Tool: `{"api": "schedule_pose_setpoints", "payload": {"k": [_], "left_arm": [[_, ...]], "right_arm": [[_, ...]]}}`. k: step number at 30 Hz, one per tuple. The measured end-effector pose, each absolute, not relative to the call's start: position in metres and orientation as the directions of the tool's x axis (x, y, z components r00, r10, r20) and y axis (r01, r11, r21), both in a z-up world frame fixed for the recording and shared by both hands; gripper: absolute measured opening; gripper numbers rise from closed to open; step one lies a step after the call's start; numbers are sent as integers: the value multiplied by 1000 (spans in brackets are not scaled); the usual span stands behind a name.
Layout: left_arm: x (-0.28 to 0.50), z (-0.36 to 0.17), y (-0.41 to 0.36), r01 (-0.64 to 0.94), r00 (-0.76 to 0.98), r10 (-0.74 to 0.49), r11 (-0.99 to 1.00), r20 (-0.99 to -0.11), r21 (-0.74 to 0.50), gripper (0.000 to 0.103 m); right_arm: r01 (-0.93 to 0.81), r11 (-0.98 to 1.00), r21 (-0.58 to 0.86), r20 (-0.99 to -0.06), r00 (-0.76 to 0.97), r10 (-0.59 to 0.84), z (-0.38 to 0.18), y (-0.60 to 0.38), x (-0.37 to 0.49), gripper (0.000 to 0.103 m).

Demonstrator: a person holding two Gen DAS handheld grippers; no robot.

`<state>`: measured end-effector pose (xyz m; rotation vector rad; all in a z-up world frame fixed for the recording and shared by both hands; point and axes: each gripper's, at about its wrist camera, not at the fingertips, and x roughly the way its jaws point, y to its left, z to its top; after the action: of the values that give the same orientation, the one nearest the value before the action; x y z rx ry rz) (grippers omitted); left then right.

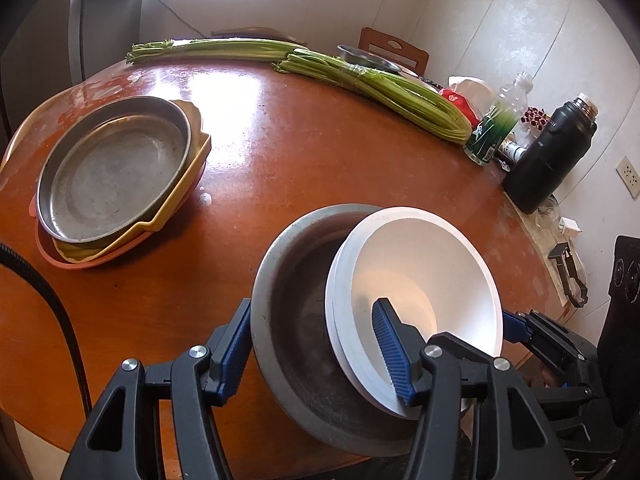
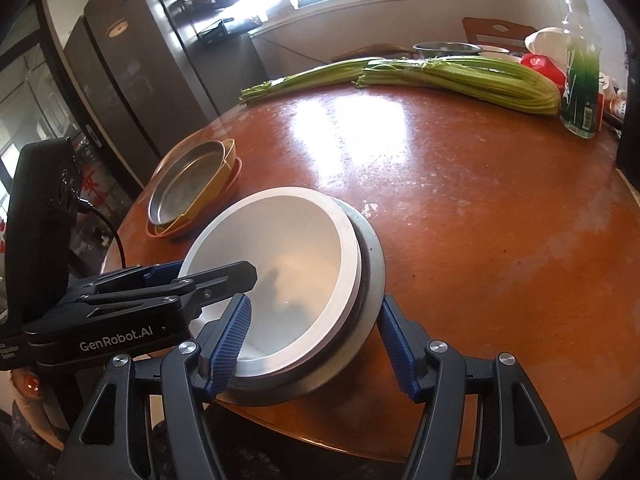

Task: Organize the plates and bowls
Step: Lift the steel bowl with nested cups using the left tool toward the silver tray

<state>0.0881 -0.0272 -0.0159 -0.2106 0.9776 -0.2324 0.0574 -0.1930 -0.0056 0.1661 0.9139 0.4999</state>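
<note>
Two white bowls (image 1: 416,280) sit nested and tilted inside a grey metal bowl (image 1: 292,280) at the near edge of the round brown table (image 1: 300,152). My left gripper (image 1: 312,348) is shut across the stack's left wall, one pad outside the metal bowl and one inside the white bowl. My right gripper (image 2: 312,340) is shut across the opposite wall of the white bowls (image 2: 280,256) and the metal bowl (image 2: 370,264) in the same way. I cannot tell if the stack touches the table. At the left, a metal pan (image 1: 116,168) lies on a yellow tray (image 1: 192,160) and a pink plate (image 1: 92,262).
Celery bundles (image 1: 360,80) lie across the back of the table. At the right stand a green-labelled bottle (image 1: 496,124) and a black flask (image 1: 548,160). A metal basin (image 1: 368,58) and a chair (image 1: 394,50) are behind. A fridge (image 2: 120,80) stands at the left.
</note>
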Motion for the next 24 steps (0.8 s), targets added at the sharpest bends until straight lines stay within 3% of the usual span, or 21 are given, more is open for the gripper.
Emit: {"api": "schedule_pose_setpoints", "payload": {"k": [24], "left_arm": [[95,-29,-22,92,503,-359,927,-786,-364,57]], "right_arm": [[-354,849,392,-709,472,524,-9,-192,58,66]]}}
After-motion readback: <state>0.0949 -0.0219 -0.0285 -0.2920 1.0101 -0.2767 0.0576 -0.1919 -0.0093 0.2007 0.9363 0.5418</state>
